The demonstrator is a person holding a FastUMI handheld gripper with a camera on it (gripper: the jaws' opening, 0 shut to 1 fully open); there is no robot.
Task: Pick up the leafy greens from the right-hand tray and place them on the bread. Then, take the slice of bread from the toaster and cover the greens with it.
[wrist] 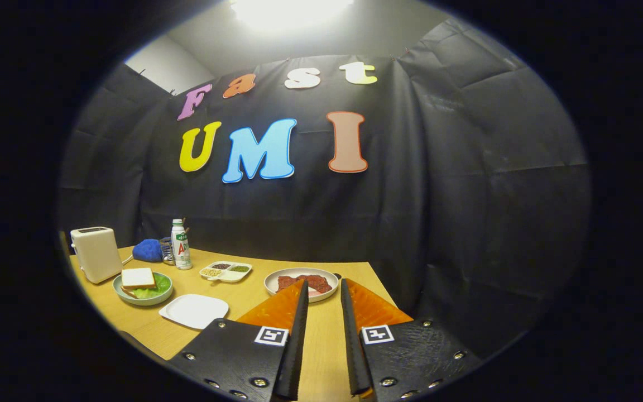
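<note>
My gripper [322, 287] is open above the wooden table [254, 312], with nothing between its fingers. Far off to the left of the fingers, a green plate [123, 295] holds leafy greens [159, 286] with a slice of white bread [138, 277] lying on top of them; an edge of another slice shows under the greens. Behind that plate stands a white toaster [95, 254]; I cannot see into its slot from here.
Just beyond the fingertips sits a round white plate [277, 275] with reddish meat [307, 282]. A white square plate [193, 310] lies left of the fingers. Farther back are a divided condiment dish [226, 271], a bottle [180, 244] and a blue cloth [147, 250].
</note>
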